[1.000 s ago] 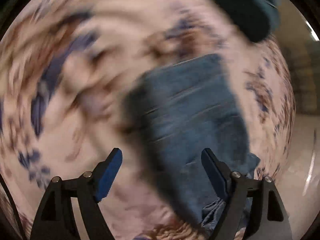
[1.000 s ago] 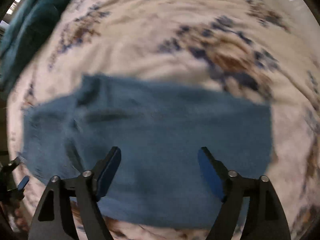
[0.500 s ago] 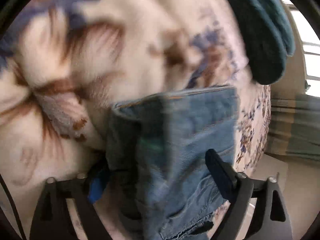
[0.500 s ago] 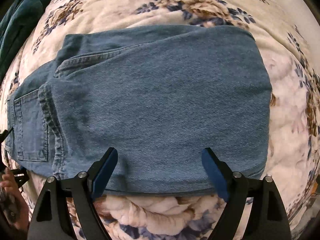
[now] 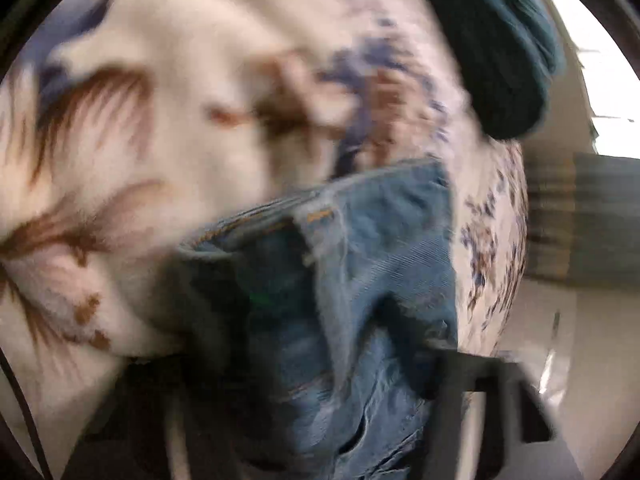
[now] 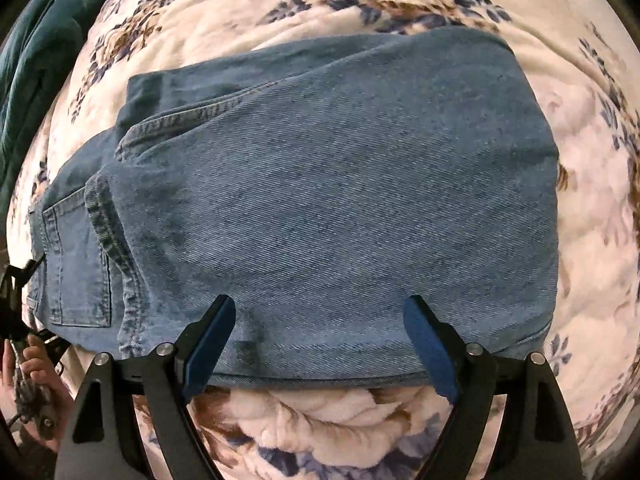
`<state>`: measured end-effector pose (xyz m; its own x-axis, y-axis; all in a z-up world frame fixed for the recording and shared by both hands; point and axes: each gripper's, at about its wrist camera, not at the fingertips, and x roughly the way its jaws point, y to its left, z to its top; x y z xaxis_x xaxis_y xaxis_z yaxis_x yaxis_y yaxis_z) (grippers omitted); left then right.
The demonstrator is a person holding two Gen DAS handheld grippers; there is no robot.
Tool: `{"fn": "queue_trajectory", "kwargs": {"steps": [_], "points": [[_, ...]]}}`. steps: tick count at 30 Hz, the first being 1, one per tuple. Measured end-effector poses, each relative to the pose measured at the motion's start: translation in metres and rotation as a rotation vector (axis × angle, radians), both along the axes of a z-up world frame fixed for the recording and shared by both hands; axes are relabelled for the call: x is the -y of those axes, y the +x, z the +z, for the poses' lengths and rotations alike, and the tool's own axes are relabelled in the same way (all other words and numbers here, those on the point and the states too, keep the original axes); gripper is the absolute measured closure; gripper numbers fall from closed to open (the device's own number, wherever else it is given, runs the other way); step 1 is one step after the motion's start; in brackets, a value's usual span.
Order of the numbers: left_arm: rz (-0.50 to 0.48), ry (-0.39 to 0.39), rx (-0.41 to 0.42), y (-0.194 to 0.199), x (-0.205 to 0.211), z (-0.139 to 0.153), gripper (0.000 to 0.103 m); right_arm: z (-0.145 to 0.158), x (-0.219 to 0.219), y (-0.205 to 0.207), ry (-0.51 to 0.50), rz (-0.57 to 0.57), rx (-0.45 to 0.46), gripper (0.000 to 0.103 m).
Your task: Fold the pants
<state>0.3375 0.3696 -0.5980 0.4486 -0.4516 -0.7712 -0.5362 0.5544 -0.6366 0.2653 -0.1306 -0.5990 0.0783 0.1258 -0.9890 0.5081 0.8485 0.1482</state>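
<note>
Your pants [image 6: 332, 208] are blue denim jeans, lying folded into a chunky rectangle right under and ahead of your right gripper [image 6: 320, 344], near edge sitting just below its fingertips. The back pocket and stitched hem are showing off to its left. Over at your left gripper [image 5: 320, 360], the waistband end is bunching up between the closing jaws.

A cream floral quilt [image 6: 400, 4] covers the bed, a dark teal blanket [image 5: 492, 40] at one o'clock, a bright window [image 5: 600, 80] at two.
</note>
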Motion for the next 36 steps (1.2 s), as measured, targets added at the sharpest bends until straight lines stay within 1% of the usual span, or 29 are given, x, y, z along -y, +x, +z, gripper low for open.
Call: {"fn": "queue_trajectory", "kwargs": {"steps": [1, 2, 3, 5, 7, 9, 11, 12, 13, 15, 16, 20, 23, 26, 29, 30, 31, 33, 36], "points": [[-0.031, 0.063, 0.024, -0.002, 0.006, 0.01, 0.077, 0.0, 0.003, -0.002, -0.001, 0.004, 0.003, 0.015], [-0.045, 0.093, 0.038, -0.002, 0.011, 0.016, 0.081, 0.0, 0.004, -0.003, -0.009, 0.012, -0.002, 0.015], [-0.063, 0.13, 0.062, -0.004, 0.017, 0.028, 0.081, 0.005, 0.007, -0.005, -0.021, 0.022, -0.01, 0.015], [-0.093, 0.177, 0.101, -0.005, 0.028, 0.045, 0.084, 0.009, 0.009, -0.008, -0.07, 0.044, -0.027, 0.015], [-0.129, 0.227, 0.144, -0.004, 0.044, 0.065, 0.084, 0.011, 0.011, -0.011, -0.106, 0.059, -0.039, 0.015], [-0.174, 0.285, 0.185, -0.005, 0.063, 0.083, 0.085, 0.014, 0.014, -0.017, -0.12, 0.068, -0.04, 0.015], [-0.218, 0.317, 0.226, -0.004, 0.08, 0.1, 0.085, 0.018, 0.018, -0.021, -0.126, 0.07, -0.038, 0.015], [-0.254, 0.36, 0.248, -0.002, 0.096, 0.109, 0.085, 0.02, 0.02, -0.023, -0.131, 0.072, -0.035, 0.015], [-0.282, 0.386, 0.271, 0.004, 0.111, 0.119, 0.085, 0.023, 0.023, -0.026, -0.134, 0.069, -0.03, 0.015], [-0.335, 0.426, 0.318, -0.002, 0.136, 0.136, 0.086, 0.029, 0.032, -0.034, -0.127, 0.058, -0.013, 0.015], [-0.366, 0.449, 0.339, 0.002, 0.155, 0.143, 0.086, 0.031, 0.036, -0.037, -0.124, 0.054, -0.009, 0.015], [-0.481, 0.514, 0.416, -0.013, 0.215, 0.166, 0.087, 0.044, 0.067, -0.059, -0.094, -0.006, 0.022, 0.015], [-0.56, 0.55, 0.461, -0.027, 0.264, 0.176, 0.087, 0.054, 0.113, -0.078, -0.083, -0.08, 0.043, 0.015], [-0.642, 0.554, 0.48, -0.045, 0.316, 0.177, 0.087, 0.06, 0.16, -0.104, -0.076, -0.178, 0.052, 0.015], [-0.736, 0.548, 0.47, -0.066, 0.374, 0.163, 0.088, 0.059, 0.208, -0.139, -0.098, -0.278, 0.039, 0.015], [-0.774, 0.549, 0.463, -0.072, 0.397, 0.152, 0.088, 0.055, 0.221, -0.15, -0.108, -0.305, 0.029, 0.015], [-0.814, 0.571, 0.454, -0.079, 0.417, 0.141, 0.088, 0.05, 0.24, -0.166, -0.121, -0.342, 0.005, 0.015], [-0.914, 0.645, 0.438, -0.098, 0.464, 0.113, 0.088, 0.042, 0.266, -0.187, -0.122, -0.394, -0.015, 0.015], [-1.051, 0.72, 0.389, -0.118, 0.513, 0.065, 0.088, 0.036, 0.295, -0.215, -0.123, -0.443, -0.043, 0.015]]}}
